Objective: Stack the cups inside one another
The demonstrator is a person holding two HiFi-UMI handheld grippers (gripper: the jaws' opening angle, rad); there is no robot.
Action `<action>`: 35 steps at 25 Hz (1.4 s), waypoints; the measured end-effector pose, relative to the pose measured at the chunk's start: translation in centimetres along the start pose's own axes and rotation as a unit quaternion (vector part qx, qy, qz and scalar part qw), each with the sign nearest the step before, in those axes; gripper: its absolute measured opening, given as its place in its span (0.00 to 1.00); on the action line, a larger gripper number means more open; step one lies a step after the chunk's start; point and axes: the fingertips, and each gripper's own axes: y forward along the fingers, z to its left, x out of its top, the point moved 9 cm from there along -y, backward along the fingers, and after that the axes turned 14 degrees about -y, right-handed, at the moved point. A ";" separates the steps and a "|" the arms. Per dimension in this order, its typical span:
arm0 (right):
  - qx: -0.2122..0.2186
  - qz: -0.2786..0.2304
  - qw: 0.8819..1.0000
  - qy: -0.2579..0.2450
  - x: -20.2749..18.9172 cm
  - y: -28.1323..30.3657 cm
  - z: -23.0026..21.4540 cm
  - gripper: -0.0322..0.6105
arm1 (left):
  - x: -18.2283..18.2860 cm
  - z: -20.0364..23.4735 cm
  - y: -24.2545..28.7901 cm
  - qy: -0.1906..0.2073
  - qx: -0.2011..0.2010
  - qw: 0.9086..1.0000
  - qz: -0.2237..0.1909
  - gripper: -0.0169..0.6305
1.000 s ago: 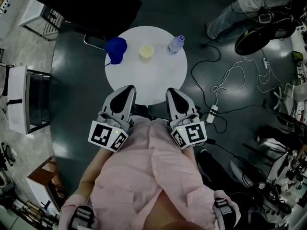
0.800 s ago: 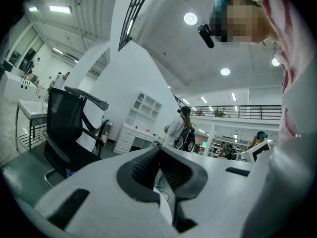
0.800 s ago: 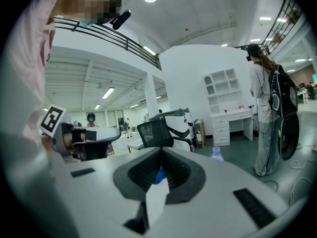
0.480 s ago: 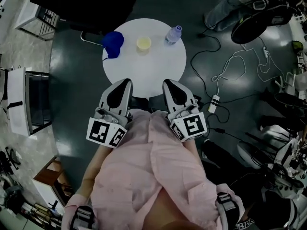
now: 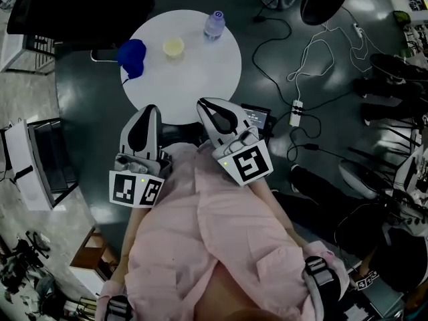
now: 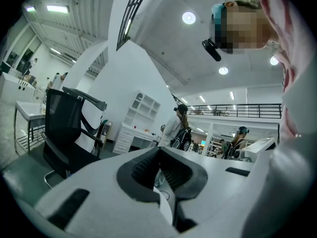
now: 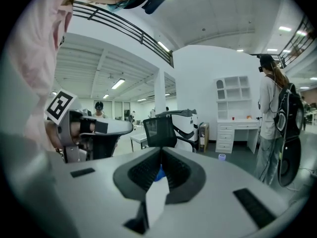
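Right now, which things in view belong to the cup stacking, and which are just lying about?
Part of the job:
- blue plastic cup
- small pale yellow cup
- round white table they stand on

Just lying about:
- clear plastic bottle, on the same table
- white power strip with cables, on the floor
- black office chair beyond the table

Left gripper (image 6: pixel 159 151) low in the centre, jaws closed tip to tip, nothing gripped. Beyond it on the left, black mesh office chair (image 6: pixel 63 122). Right of the chair, white shelving unit (image 6: pixel 141 106) over drawers, against the wall. Further right of the chair, a standing person (image 6: pixel 172 126) with a dark backpack (image 6: pixel 183 137). Far right of the chair, pink sleeve (image 6: pixel 293 68) close to the lens. High above the chair, round ceiling lights (image 6: pixel 188 18).
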 end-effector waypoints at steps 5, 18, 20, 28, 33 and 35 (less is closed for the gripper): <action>-0.006 0.005 1.000 0.008 -0.2 -0.2 -0.3 0.10 | -0.1 -0.1 0.3 0.000 -0.003 1.000 0.006 0.05; 0.010 0.016 1.000 0.001 -0.4 0.3 -0.3 0.10 | -0.1 0.0 0.6 -0.008 -0.001 1.000 0.004 0.05; 0.015 0.020 1.000 -0.005 -0.5 0.4 -0.2 0.10 | -0.2 -0.1 0.7 -0.008 -0.003 1.000 0.006 0.05; 0.029 0.029 0.999 -0.017 -0.3 0.7 0.0 0.10 | -0.1 0.0 1.2 -0.008 -0.001 1.000 0.014 0.05; 0.025 0.026 0.999 -0.020 -0.3 0.4 -0.1 0.10 | -0.3 -0.3 1.7 -0.004 -0.006 1.000 0.022 0.05; 0.022 0.028 0.999 -0.016 -0.5 0.3 -0.3 0.10 | -0.4 -0.4 1.9 -0.002 -0.007 1.000 0.024 0.05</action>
